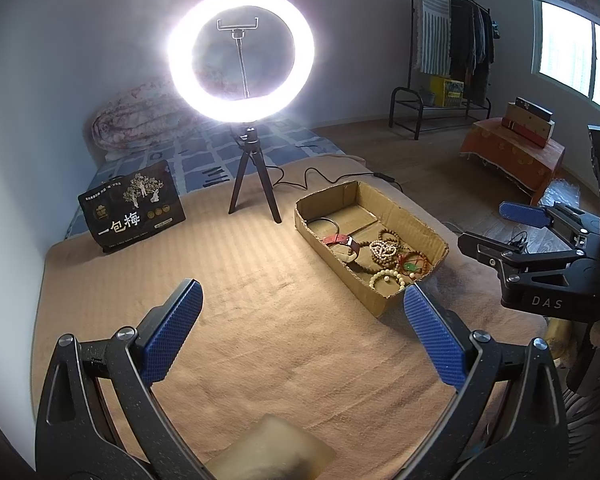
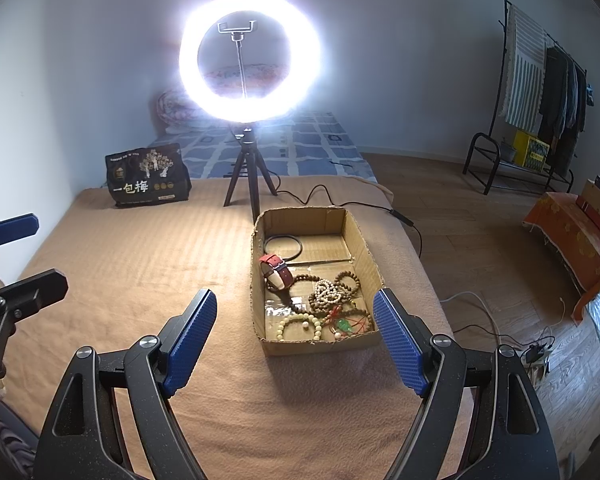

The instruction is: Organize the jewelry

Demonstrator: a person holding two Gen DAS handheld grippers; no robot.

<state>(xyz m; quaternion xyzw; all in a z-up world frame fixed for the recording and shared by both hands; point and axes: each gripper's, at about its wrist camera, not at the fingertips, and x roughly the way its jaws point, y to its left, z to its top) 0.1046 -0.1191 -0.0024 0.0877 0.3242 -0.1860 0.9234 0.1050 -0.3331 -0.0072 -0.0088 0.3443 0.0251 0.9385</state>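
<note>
An open cardboard box [image 2: 360, 240] [image 1: 416, 220] lies on the tan blanket. In it are a red-strapped watch [image 2: 278, 272] [image 1: 342, 240], a black ring [image 2: 283, 246], brown bead strings [image 2: 336, 292] [image 1: 384, 248], a pale bead bracelet [image 2: 300, 326] [image 1: 384, 278] and a green pendant on red cord [image 2: 343, 325] [image 1: 410, 267]. My right gripper [image 2: 296, 328] is open and empty, just in front of the box; it also shows in the left wrist view [image 1: 500, 232]. My left gripper [image 1: 304, 320] is open and empty over bare blanket, left of the box; it also shows in the right wrist view [image 2: 28, 252].
A lit ring light on a small tripod [image 2: 248, 184] [image 1: 252, 184] stands behind the box, its cable [image 2: 340, 200] running off to the right. A black snack bag [image 2: 148, 180] [image 1: 132, 204] stands at the back left. The blanket's right edge [image 2: 428, 280] drops to a wooden floor.
</note>
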